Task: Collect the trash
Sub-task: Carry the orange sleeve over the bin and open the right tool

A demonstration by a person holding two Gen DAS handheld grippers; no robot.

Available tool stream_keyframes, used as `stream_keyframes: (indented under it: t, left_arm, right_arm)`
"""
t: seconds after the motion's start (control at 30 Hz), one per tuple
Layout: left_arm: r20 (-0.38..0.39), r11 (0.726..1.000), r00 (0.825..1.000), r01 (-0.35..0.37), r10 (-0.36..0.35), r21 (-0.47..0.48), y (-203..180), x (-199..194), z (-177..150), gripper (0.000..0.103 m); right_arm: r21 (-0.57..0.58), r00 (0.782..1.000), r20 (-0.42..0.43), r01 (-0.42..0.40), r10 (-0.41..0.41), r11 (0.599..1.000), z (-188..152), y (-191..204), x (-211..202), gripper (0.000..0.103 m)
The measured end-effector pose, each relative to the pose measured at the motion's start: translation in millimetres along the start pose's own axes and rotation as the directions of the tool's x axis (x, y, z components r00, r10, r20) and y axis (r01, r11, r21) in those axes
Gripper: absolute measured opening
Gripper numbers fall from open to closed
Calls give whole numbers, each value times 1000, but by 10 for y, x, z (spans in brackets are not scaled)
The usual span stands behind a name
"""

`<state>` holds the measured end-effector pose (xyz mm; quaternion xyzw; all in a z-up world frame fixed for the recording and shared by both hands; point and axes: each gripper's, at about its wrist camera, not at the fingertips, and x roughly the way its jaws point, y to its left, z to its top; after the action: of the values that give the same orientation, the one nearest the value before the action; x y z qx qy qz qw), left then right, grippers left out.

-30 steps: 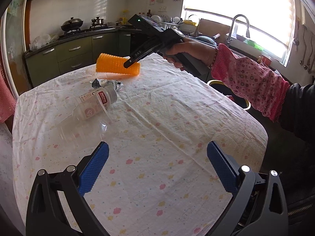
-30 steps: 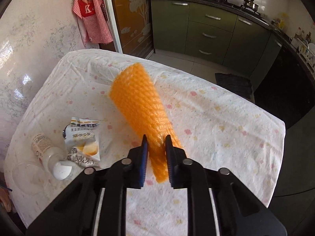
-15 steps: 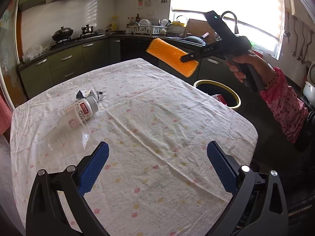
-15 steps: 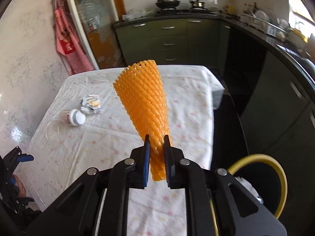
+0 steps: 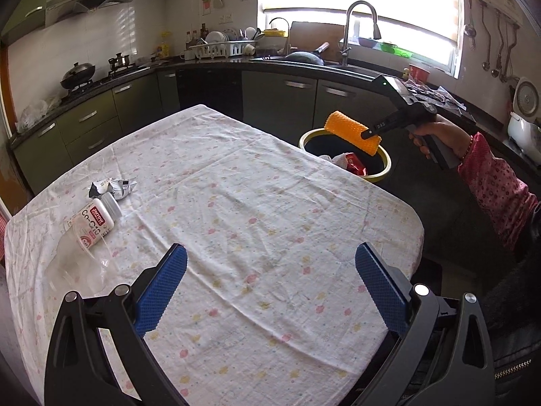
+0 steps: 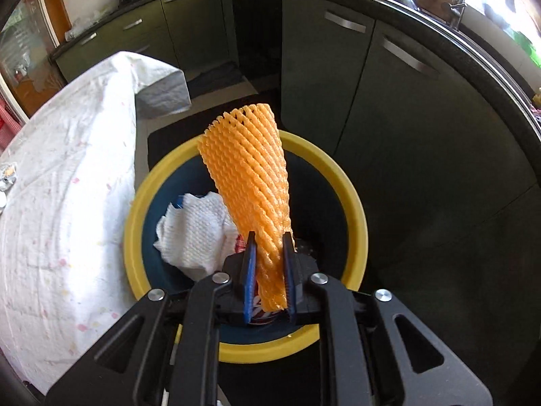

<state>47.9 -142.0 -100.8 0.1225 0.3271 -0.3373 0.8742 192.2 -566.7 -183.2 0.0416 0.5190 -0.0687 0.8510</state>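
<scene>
Above the yellow-rimmed bin (image 6: 351, 203), the right gripper (image 6: 267, 270) pinches the lower end of the orange foam net (image 6: 252, 182) between its fingers, while the left gripper (image 5: 270, 287) hangs spread wide over the table (image 5: 253, 203).

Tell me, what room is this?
It looks like a home kitchen. There is a sink faucet under the window, a dish rack full of plates, and a wok sitting on the stove, with green cabinets running along the walls.
</scene>
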Motion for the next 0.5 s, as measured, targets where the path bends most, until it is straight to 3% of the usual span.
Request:
stream_keyframes:
  t: [0.1, 0.17, 0.2, 0.5]
  left_arm:
    - [-3, 1000, 1000, -1, 1, 14, -43, 9, 10, 98]
    - [-3, 1000, 1000, 0, 0, 6, -30, 10, 2, 98]
    - [-3, 1000, 1000, 0, 0, 1, -19, 10, 2, 98]
    - [-9, 999, 1000, -24, 23, -30, 127, -24, -95, 98]
  right_arm:
    - [-16, 999, -28, 27, -27, 1000, 64, -2, 104, 23]
    - [3, 998, -3, 57, -57, 998, 115, -38, 109, 43]
    - [14, 997, 12, 76, -76, 997, 139, -47, 86, 45]
    - [3, 989, 148, -6, 5, 1000, -79, 301, -426, 46]
